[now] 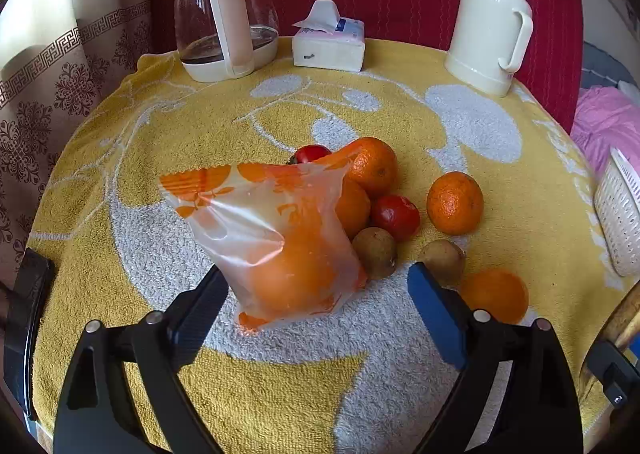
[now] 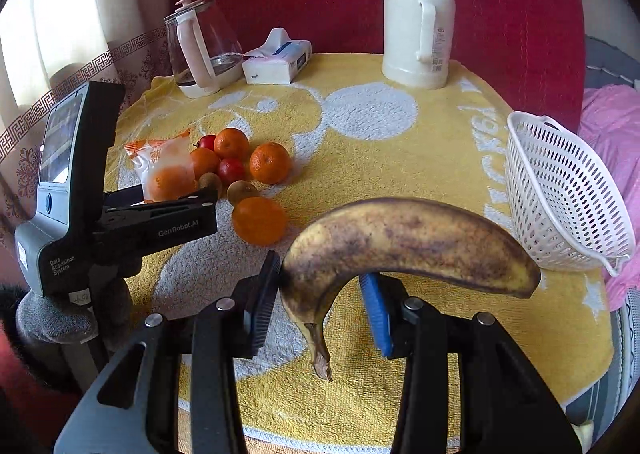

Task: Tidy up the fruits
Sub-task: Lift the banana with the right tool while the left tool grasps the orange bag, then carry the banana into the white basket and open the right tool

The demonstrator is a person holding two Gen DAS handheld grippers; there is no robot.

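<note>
In the left wrist view my left gripper (image 1: pixel 316 286) is open, its fingers either side of a clear plastic bag (image 1: pixel 276 230) holding an orange. Around the bag lie oranges (image 1: pixel 455 203), two red tomatoes (image 1: pixel 396 216) and two kiwis (image 1: pixel 375 252). In the right wrist view my right gripper (image 2: pixel 320 294) has its jaws around the stem end of a spotted brown banana (image 2: pixel 408 242), which looks lifted above the cloth; whether the pads press it is unclear. A white plastic basket (image 2: pixel 560 190) sits at the right table edge. The left gripper (image 2: pixel 168 210) also shows there by the fruit pile (image 2: pixel 240 166).
A yellow and white towel (image 1: pixel 280 374) covers the table. At the back stand a glass kettle (image 1: pixel 224 14), a tissue box (image 1: pixel 330 42) and a cream thermos (image 1: pixel 492 18). A red backrest is behind; pink fabric (image 2: pixel 608 114) lies at the right.
</note>
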